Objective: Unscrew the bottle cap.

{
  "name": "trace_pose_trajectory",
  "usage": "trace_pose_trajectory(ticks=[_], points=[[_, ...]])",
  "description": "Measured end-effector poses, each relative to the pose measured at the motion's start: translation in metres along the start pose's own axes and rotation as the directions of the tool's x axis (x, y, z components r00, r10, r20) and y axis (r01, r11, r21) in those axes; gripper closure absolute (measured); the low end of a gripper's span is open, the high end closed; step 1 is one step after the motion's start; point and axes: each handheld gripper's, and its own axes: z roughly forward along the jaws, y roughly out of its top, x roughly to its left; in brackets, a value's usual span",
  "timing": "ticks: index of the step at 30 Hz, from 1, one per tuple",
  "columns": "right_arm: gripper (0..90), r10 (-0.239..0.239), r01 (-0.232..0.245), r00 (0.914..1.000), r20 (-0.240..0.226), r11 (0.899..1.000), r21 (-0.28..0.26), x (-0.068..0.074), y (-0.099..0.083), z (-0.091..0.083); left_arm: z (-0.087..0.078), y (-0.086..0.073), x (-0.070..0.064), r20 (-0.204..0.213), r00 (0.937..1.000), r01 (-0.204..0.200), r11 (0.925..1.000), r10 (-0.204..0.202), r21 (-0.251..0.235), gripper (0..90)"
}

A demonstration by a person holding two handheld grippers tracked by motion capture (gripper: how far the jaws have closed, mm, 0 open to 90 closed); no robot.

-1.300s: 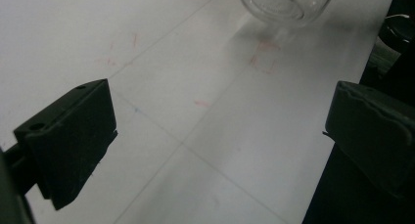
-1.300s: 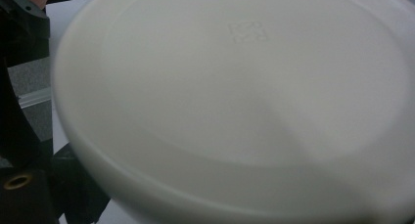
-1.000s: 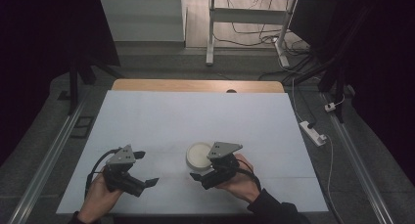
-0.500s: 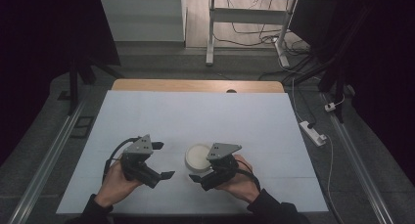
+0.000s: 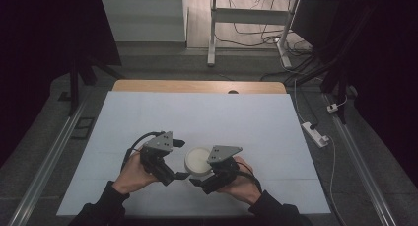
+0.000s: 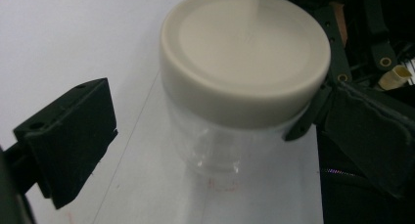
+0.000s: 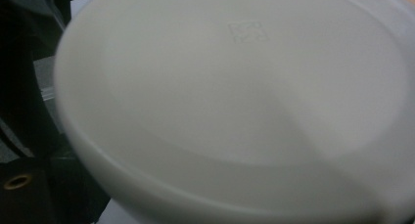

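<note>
Near the front edge of the pale blue table sheet [image 5: 207,112], a clear plastic jar with a cream screw lid [image 5: 198,160] is being steadied by the right gripper [image 5: 206,176], its grip unclear, while the wide-open, empty left gripper [image 5: 178,159] is being brought around the lid, seemingly for unscrewing.

High view overhead; gripper views close, sharing jar [image 6: 244,77].

White table sheet [image 5: 197,117], wooden table edge [image 5: 197,86], power strip [image 5: 315,134] on grey floor, metal frame legs [image 5: 213,33].
</note>
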Motion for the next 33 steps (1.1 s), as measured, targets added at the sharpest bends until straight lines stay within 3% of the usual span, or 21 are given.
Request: trace_pose_trajectory(ticks=[4,9,16,18,20,25,26,27,32,33], points=[[6.4,-0.009,0.009,0.9998,-0.019,1.000,0.001,0.002,0.000,0.001,0.008,0.006,0.003,0.058,0.9978,-0.034,0.9994,0.033,0.004,0.0],[6.3,-0.022,0.022,0.9988,-0.044,1.000,0.000,0.004,0.000,0.002,0.018,0.013,0.004,0.130,0.9888,-0.075,0.9972,0.074,0.000,0.0],[6.4,-0.048,0.047,0.9958,-0.078,0.999,-0.011,0.008,0.001,0.001,0.025,0.016,0.003,0.176,0.9777,-0.114,0.9934,0.114,-0.011,6.8],[6.4,-0.046,0.045,0.9960,-0.076,0.999,-0.015,0.008,0.001,0.001,0.024,0.016,0.001,0.165,0.9793,-0.114,0.9930,0.117,-0.030,7.4],[6.4,-0.043,0.042,0.9969,-0.066,0.999,-0.015,0.007,0.002,0.000,0.023,0.016,0.000,0.139,0.9853,-0.096,0.9949,0.100,-0.032,7.6],[6.4,-0.024,0.024,0.9996,-0.013,1.000,-0.013,0.005,0.001,0.000,0.026,0.020,-0.004,0.053,0.9975,-0.046,0.9989,0.046,-0.010,7.8],[6.4,-0.020,0.020,0.9998,0.003,1.000,-0.010,0.005,0.001,0.000,0.026,0.020,-0.004,0.053,0.9975,-0.046,0.9989,0.046,-0.010,7.8],[6.4,-0.016,0.017,0.9997,0.019,1.000,-0.011,0.004,0.002,0.000,0.027,0.022,-0.005,0.010,0.9999,-0.010,0.9999,0.010,-0.004,7.8],[6.4,0.009,-0.009,0.9969,0.078,1.000,-0.007,0.002,0.001,0.000,0.031,0.029,-0.011,-0.096,0.9933,0.068,0.9974,-0.065,0.025,7.8],[6.4,0.013,-0.012,0.9962,0.086,1.000,-0.007,0.001,0.001,0.000,0.031,0.029,-0.011,-0.096,0.9933,0.068,0.9974,-0.065,0.025,7.8]])
